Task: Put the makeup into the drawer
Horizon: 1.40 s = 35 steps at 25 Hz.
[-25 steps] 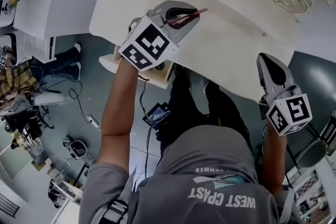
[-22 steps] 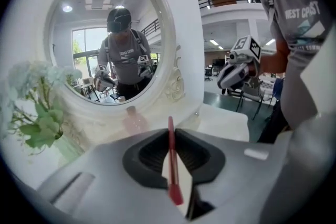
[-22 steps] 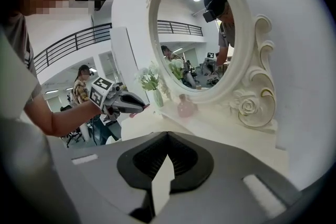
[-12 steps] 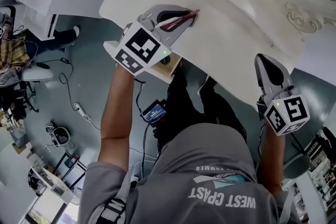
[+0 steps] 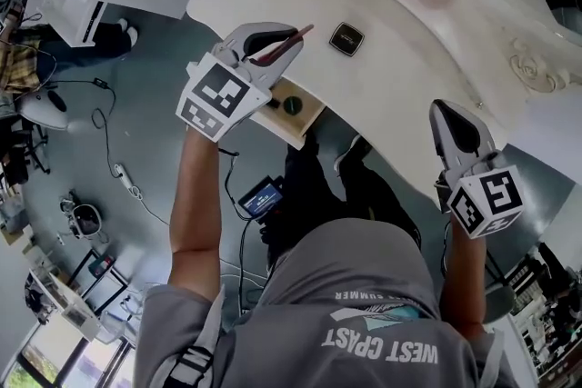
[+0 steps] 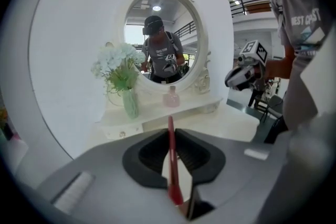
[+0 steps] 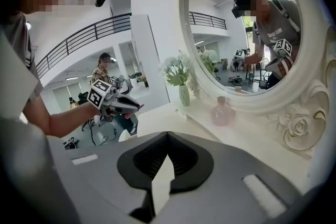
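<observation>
Between the jaws of the left gripper (image 6: 170, 132), pinching a slim red makeup stick (image 6: 171, 165), tip poking past them toward the white dressing table (image 5: 400, 95). Held tilted downward just beside the open drawer (image 5: 309, 112) under the table's edge, forearm (image 5: 195, 186) stretched forward. Across at the right gripper (image 5: 441, 112), jaws pressed together on nothing, aimed down over the tabletop, well apart from a dark compact (image 5: 346, 38).

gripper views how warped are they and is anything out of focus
Left gripper view: heavy fisheye, dark corners, red makeup stick soft up close, mirror sharp. Right gripper view: same fisheye, faces mosaicked. Head view: dimmer, flat light.
</observation>
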### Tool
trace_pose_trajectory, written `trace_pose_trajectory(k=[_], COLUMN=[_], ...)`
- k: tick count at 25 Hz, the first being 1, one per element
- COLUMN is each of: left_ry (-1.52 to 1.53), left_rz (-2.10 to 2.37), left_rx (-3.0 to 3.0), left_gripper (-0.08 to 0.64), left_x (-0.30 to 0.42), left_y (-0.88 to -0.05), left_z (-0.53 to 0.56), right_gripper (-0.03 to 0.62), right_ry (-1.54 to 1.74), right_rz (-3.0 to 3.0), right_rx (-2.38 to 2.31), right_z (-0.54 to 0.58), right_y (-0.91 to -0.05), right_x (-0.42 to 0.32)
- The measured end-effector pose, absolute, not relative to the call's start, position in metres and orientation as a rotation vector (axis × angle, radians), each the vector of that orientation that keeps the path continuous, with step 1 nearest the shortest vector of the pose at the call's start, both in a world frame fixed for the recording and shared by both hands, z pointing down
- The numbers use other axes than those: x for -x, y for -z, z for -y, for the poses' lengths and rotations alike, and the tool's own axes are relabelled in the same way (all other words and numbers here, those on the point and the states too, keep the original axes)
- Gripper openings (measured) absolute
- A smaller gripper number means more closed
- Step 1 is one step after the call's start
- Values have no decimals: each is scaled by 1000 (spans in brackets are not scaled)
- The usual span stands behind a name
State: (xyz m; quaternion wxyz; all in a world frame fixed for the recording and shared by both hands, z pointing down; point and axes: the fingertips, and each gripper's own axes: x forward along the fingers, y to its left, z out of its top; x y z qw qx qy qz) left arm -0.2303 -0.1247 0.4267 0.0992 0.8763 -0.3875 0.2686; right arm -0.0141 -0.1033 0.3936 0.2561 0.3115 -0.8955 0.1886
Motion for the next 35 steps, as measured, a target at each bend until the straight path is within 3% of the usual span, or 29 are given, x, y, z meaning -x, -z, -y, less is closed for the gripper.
trace_pose_trajectory(k=[17, 35], left_ry=[-714, -734], left_rz=[1305, 1137], left_rx=[-2359, -2342], left_gripper=[39, 40], left_x=[327, 357], left_y=[-490, -583], left_z=[109, 77], right_gripper=[2, 2], right_ry=[-526, -554], right_rz=[2391, 2349], right_rx=[-675, -557], right_z=[113, 119], right_y=[-425, -457], right_x=[84, 135])
